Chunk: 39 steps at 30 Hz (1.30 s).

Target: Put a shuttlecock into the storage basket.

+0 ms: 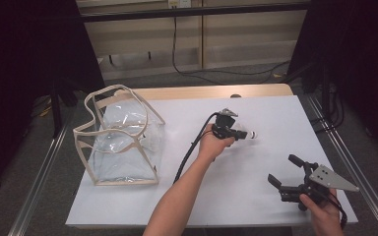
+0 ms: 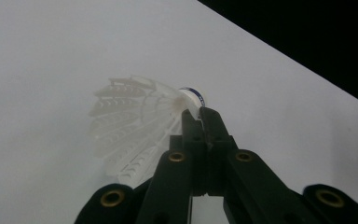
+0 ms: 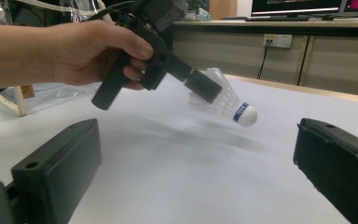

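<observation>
A white feather shuttlecock (image 1: 251, 133) with a blue band on its cork hangs just above the white table (image 1: 280, 110), cork pointing right. My left gripper (image 1: 243, 133) is shut on its skirt near the cork. In the left gripper view the black jaws (image 2: 200, 116) pinch the shuttlecock (image 2: 135, 116) where feathers meet cork. The right gripper view shows that same hand and left gripper (image 3: 209, 90) lifting the shuttlecock (image 3: 237, 109) over its shadow. My right gripper (image 1: 282, 168) rests at the table's front right, open, nothing between its wide-set jaws (image 3: 198, 154).
A clear plastic bag (image 1: 123, 142) with beige trim and handles stands open on the table's left side. Metal frame rails run along both sides. A cable trails from the left gripper toward the front edge.
</observation>
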### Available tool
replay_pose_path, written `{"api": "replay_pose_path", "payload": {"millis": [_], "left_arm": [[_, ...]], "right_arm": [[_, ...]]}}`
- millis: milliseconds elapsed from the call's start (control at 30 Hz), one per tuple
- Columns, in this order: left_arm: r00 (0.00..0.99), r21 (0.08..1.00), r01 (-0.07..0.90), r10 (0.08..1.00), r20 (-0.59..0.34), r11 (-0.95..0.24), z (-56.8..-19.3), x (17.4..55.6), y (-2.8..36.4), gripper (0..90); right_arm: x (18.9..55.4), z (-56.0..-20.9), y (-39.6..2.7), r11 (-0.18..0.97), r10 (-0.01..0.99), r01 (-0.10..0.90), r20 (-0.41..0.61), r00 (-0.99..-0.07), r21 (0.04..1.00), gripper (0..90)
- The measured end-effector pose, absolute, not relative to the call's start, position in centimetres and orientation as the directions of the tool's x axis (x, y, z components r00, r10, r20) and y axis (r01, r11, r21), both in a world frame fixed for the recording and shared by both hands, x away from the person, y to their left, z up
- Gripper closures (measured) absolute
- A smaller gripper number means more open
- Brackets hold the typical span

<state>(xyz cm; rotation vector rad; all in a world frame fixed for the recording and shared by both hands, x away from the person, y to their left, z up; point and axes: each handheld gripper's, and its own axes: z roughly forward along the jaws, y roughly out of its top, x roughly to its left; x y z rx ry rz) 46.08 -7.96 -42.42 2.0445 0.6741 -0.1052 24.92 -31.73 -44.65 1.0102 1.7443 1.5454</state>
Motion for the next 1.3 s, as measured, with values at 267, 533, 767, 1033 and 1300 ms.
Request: {"api": "replay_pose_path", "payload": {"millis": [267, 533, 767, 1033, 1300], "left_arm": [[0.845, 0.756, 0.511, 0.403, -0.352, -0.409, -41.5, 45.1, -5.8, 90.0], [0.840, 0.746, 0.525, 0.393, -0.375, -0.410, -41.1, 44.3, -4.1, 90.0], [0.849, 0.733, 0.520, 0.359, -0.387, -0.439, -40.5, 43.6, -3.1, 90.0], [0.854, 0.712, 0.517, 0.350, -0.386, -0.475, -40.0, 43.1, -2.4, 90.0], [0.854, 0.693, 0.518, 0.354, -0.382, -0.502, -39.5, 43.0, -1.5, 90.0]], "right_arm": [[24.9, -44.6, -31.7, 0.042, 0.843, 0.154, 0.048, -0.535, 0.987, 0.6], [24.9, -44.7, -31.6, 0.044, 0.842, 0.154, 0.046, -0.537, 0.987, 0.6], [24.9, -44.6, -31.5, 0.045, 0.841, 0.156, 0.047, -0.539, 0.987, 0.6], [24.9, -44.6, -31.5, 0.047, 0.841, 0.155, 0.045, -0.539, 0.987, 0.6], [24.9, -44.7, -31.5, 0.048, 0.840, 0.154, 0.044, -0.540, 0.987, 0.6]]}}
